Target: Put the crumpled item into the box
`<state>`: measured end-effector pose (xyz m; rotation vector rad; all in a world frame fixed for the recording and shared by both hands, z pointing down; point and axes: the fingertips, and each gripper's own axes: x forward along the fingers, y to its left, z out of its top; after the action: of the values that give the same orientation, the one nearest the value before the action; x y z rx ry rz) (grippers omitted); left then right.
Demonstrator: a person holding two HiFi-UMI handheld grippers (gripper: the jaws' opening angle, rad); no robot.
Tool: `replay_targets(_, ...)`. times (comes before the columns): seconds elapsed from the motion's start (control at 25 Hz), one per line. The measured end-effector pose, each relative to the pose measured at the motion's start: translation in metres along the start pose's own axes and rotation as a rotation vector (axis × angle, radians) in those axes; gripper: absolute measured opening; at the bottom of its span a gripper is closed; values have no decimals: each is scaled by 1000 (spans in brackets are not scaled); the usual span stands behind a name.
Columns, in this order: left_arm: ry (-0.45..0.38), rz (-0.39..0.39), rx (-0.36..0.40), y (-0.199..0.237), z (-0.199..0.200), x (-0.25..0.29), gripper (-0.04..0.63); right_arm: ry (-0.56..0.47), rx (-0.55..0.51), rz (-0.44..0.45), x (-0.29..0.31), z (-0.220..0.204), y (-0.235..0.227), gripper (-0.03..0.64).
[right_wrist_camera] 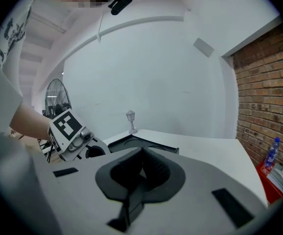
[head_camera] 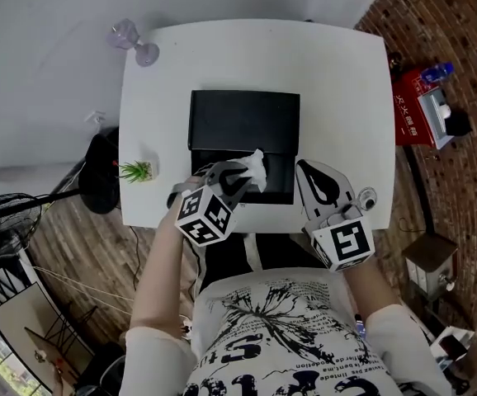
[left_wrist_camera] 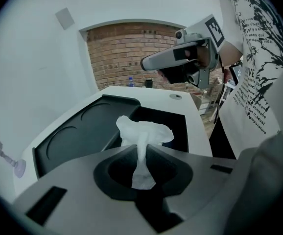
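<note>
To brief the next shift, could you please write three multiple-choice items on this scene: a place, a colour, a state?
1. Where is the tissue? A in a bin; B in the left gripper; C in a drawer.
2. What colour is the box on the table? A black; B green; C white.
3. The right gripper is: A wide open; B shut on the tissue; C shut, empty.
Answers: B, its jaws pinch it; A, it looks black throughout; C, its jaws meet on nothing.
</note>
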<state>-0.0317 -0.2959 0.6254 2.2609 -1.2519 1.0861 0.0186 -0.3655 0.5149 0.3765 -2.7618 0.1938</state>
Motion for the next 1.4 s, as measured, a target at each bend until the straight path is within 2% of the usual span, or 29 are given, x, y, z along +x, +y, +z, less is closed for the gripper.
replay_targets(0.2,68,-94,38,-12,-11,18,69,3,12,-32,-8,-3,-6,15)
replay_targets(0.4,93,-125,30,-13,-18,30,75,15,34,-79,-15,-9,-12,15)
replay_targets(0.64,63,-113,11,-4,-4,17,176,13,48,-114,-20,-2,-13,15)
replay_targets(0.76,-5,-86,-24,0,12,-2,179,-12,34,-126,-23,13,-9,15)
replay_targets(0.92,-149,-36,-108,-4,40,-40,179,-36,24,-144,-30,31,4,15)
replay_targets(1.04,-237,29,-122,2,60,-72,176,-78,1,-151,-32,50,14,15)
replay_targets(1.2,-379,180,-142,17,88,-135,124,-130,-31,-145,-36,75,33,15)
replay_targets(1.4,-578,383,-233,35,98,-219,53,-177,-70,-125,-37,103,59,14)
